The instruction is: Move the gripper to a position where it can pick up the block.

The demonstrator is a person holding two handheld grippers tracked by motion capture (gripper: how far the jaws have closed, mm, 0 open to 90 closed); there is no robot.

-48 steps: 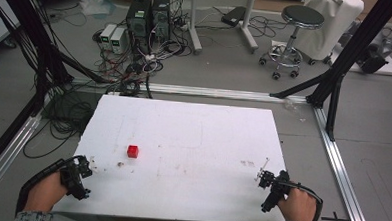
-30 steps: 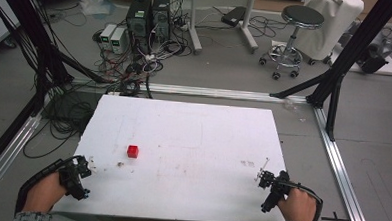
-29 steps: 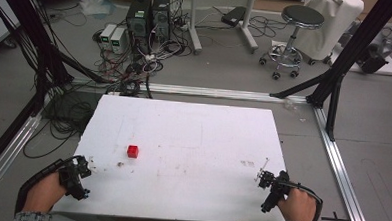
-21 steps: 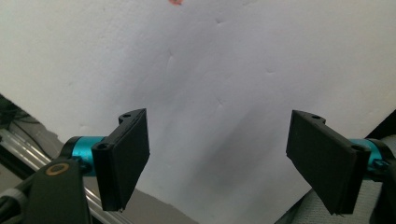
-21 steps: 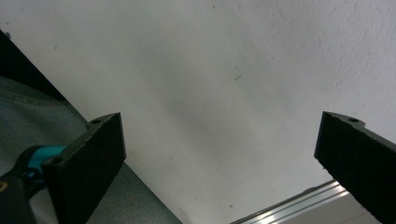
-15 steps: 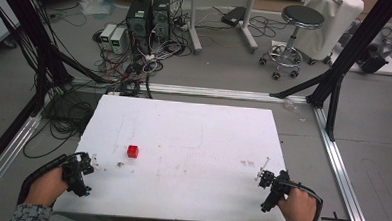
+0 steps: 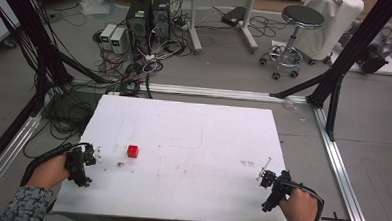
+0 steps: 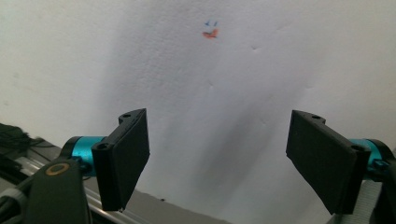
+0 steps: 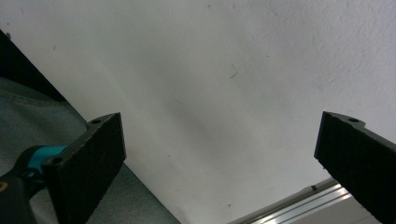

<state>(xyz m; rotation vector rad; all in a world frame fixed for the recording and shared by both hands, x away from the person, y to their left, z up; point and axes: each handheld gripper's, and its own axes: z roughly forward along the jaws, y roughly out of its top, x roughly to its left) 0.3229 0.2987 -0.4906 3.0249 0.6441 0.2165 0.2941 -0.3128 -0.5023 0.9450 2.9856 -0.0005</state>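
Two handheld tongs at the near edge of a white counter point(image 7: 192, 140), one at each corner, apparently parked at rest. Left tongs point(image 7: 84, 160) near the front left corner, gripped by the left hand point(image 7: 48, 171), jaws spread wide in the left gripper view point(image 8: 219, 158) with nothing but bare white surface between them. Right tongs point(image 7: 271, 181) at the front right corner, in the right hand point(image 7: 300, 205), jaws likewise spread wide in the right gripper view point(image 9: 219, 163) and empty. Small red cube point(image 7: 132, 151) resting alone on the counter, left of the middle, near the left tongs yet clearly apart from them and well apart from the right ones; probably the thing to be picked, judging by its closeness to the left hand and by nothing else lying there. Wide opening on both sides sensible as a ready stance before any reach. Cube absent from between either pair of jaws; a faint orange and blue smudge point(image 8: 211, 30) ahead of the left jaws, too small to identify, perhaps a pen mark. Thin pale rod point(image 7: 265, 166) at the tip of the right tongs hard to make out. Faint pencil-like outlines and stains on the counter barely legible. Forearms cut off at the bottom edge of the high view; sleeve point(image 7: 27, 205) partly seen.
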